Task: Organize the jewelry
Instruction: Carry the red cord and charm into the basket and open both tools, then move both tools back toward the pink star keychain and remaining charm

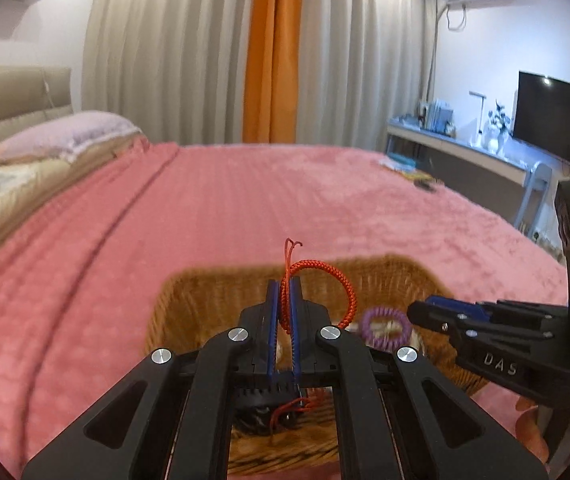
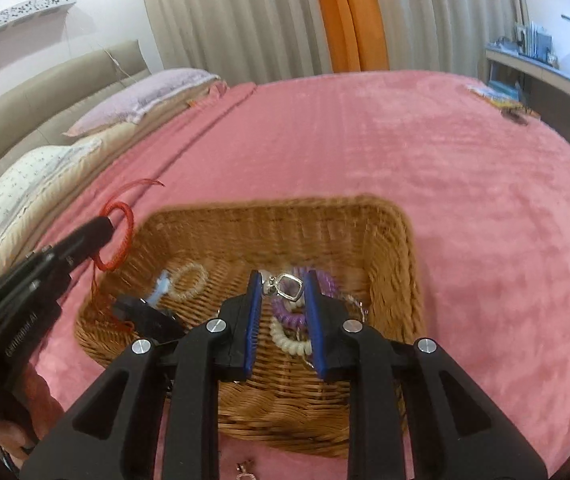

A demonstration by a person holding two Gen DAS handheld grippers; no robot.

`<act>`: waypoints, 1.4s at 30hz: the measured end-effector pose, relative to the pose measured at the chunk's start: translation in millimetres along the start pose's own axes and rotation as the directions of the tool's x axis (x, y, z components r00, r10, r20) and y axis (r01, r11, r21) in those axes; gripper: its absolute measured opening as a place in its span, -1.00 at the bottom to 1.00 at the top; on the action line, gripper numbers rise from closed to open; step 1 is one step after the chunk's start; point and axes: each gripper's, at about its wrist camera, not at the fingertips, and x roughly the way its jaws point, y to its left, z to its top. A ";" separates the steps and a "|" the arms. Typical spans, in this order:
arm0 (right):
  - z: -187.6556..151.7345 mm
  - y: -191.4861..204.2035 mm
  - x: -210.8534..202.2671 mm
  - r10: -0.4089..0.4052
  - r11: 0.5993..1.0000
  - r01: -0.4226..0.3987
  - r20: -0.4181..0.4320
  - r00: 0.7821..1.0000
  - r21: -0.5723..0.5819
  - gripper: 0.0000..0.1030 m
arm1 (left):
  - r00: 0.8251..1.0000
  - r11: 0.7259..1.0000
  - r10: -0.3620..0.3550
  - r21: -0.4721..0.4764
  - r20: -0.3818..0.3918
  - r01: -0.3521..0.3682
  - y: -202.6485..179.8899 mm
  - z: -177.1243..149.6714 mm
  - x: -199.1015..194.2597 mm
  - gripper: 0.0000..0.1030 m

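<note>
A wicker basket (image 2: 389, 240) sits on the pink bedspread and also shows in the left wrist view (image 1: 205, 292). My left gripper (image 1: 283, 286) is shut on a red braided cord bracelet (image 1: 347, 292), held above the basket's left edge; the bracelet also shows in the right wrist view (image 2: 119, 240). My right gripper (image 2: 283, 280) is shut on a silver square pendant (image 2: 287, 288) over the basket. Inside the basket lie a purple coil band (image 2: 285, 312), a cream coil band (image 2: 289, 342), a beige bead bracelet (image 2: 189, 276) and a black clip (image 2: 145, 312).
The pink bedspread (image 2: 465, 184) covers the bed all around the basket. Pillows (image 2: 141, 96) lie at the far left. A small metal piece (image 2: 245, 470) lies on the bedspread in front of the basket. A desk with a TV (image 1: 557, 116) stands at the right.
</note>
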 end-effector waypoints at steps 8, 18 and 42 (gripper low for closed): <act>-5.0 -9.1 5.1 -0.006 0.999 0.007 -0.027 1.000 0.039 -0.62 | 0.998 1.000 -0.012 -0.020 -0.063 0.011 8.0 -7.8 12.9 -0.89; -7.2 -11.7 -0.4 0.016 0.998 -0.015 -0.015 1.000 0.054 -0.12 | 0.997 0.997 -0.055 -0.054 -0.054 0.052 14.3 -6.2 4.9 -0.06; -99.9 9.6 -88.1 -0.011 1.000 0.011 0.005 1.000 0.005 -0.12 | 0.949 0.987 -0.158 -0.074 -0.272 0.143 -25.3 -104.6 -70.3 0.03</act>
